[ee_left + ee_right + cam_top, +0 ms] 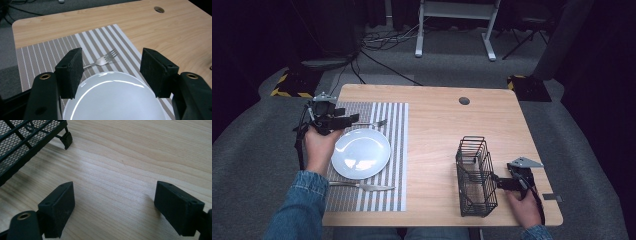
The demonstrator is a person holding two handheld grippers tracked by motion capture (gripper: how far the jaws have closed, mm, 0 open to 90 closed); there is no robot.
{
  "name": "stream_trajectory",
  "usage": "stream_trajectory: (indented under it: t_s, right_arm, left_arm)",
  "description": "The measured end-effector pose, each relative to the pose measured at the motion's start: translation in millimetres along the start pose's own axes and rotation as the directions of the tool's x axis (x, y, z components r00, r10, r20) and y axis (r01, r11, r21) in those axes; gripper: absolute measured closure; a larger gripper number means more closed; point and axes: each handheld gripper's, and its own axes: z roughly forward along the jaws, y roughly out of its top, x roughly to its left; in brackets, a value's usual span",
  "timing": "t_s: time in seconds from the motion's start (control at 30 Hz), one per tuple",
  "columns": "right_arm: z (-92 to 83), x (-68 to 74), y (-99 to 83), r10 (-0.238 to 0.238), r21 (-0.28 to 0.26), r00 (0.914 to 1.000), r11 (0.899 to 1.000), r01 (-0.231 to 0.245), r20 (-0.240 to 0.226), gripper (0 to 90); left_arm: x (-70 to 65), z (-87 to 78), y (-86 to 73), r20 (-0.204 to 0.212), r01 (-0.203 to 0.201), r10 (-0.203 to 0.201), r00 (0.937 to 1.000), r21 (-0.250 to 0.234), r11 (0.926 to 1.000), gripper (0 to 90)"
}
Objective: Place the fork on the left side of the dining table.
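1. Denim sleeve at the near left corner of the surface is what sits closest, and it leads up to the left hand, which holds the left gripper raised over the far left part of the striped mat, pointing toward the right edge.
2. Its jaws stand fairly wide with nothing between them. In the left gripper view they frame the white plate below and the fork beyond it.
3. That fork lies on the mat along the plate's far side, tines toward the right edge; the knife lies on the mat by the near edge.
4. Risk on this side, as I judge it: a low pass of the jaws could clip the plate's rim and shift it, or nudge the fork askew.
5. Further right, the black wire basket stands near the near right corner of the surface.
6. Right gripper lies low and level just beside the basket, the right hand behind it at the near edge; its jaws are wide apart over bare wood.
7. Risk here: any push toward the left edge could slide or tip the light basket.
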Motion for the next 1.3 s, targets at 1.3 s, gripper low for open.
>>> stream_trajectory:
  t_s: [1.3]
  right_arm:
    - [0.0,0.0,0.0,-0.001,0.000,1.0000,1.000,0.001,-0.001,16.8]
  left_arm:
    - [-162.8,10.2,-62.7,0.227,-0.197,0.203,0.9525,-0.045,0.9793,24.1]
